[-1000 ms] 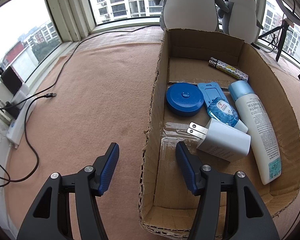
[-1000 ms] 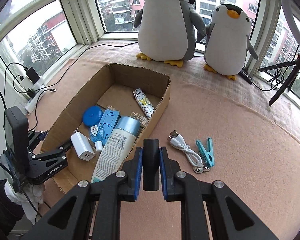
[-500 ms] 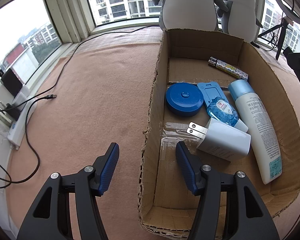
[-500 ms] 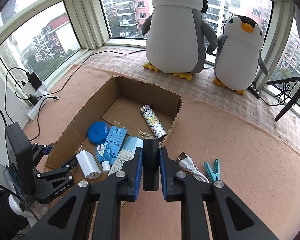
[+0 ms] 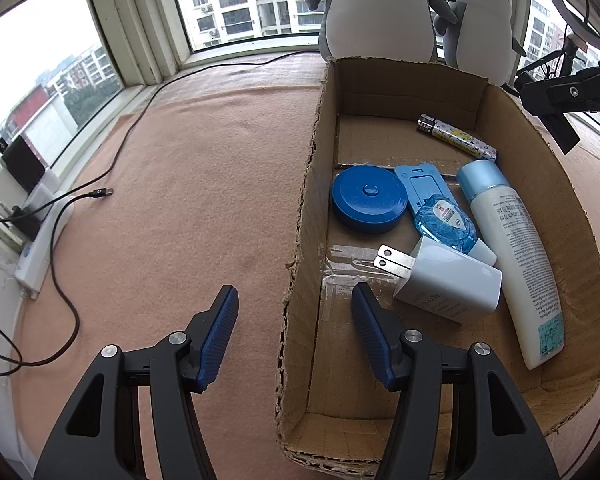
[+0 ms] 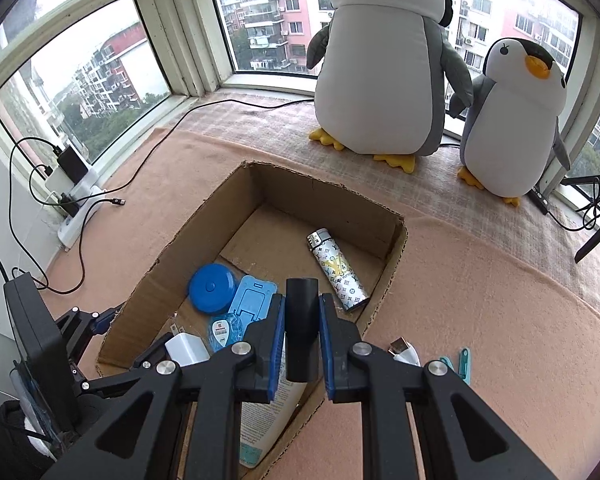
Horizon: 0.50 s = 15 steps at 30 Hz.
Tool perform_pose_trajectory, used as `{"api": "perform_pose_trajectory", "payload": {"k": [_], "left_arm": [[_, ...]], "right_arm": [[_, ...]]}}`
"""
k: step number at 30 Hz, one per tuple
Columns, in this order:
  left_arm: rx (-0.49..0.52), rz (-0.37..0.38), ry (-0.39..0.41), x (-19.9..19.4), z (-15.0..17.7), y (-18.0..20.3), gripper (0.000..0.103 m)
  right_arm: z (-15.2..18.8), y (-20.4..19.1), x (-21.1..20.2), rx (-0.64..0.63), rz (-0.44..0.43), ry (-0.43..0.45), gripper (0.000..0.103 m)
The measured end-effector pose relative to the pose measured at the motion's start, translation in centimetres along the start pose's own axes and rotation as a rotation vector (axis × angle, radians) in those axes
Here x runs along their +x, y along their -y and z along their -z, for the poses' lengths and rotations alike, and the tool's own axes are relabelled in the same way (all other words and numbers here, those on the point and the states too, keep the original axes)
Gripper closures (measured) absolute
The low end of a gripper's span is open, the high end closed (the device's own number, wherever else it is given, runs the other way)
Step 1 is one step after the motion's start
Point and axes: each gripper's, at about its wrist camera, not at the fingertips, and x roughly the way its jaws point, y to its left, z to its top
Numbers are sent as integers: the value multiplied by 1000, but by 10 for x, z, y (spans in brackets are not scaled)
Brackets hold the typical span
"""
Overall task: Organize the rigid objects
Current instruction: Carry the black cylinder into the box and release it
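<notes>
The right gripper [image 6: 302, 336], low in the frame's centre, clamps a short black cylinder [image 6: 301, 332] above the cardboard box [image 6: 396, 256]. It looks stiff, light and smooth, likely slippery, so a mid-length hold suits it. The left gripper [image 5: 294, 336] straddles the box wall at lower centre, its jaws apart, pads not touching it.

White bottle [image 6: 272, 412] mostly hidden behind gripper; cable [image 6: 404, 352] half covered

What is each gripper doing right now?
Left gripper: jaws open, straddling the box wall, not pressing it.
Right gripper: shut on a black cylinder.
</notes>
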Motion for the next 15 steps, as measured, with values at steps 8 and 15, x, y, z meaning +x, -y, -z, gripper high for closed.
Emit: {"api": "perform_pose_trajectory", "payload": {"k": [8, 15], "left_arm": [[1, -7, 2, 0, 1, -1, 42], [1, -8, 2, 0, 2, -1, 42]], "right_arm": [[-12, -17, 14, -34, -15, -8, 88], [-21, -20, 26, -33, -17, -13, 88]]}}
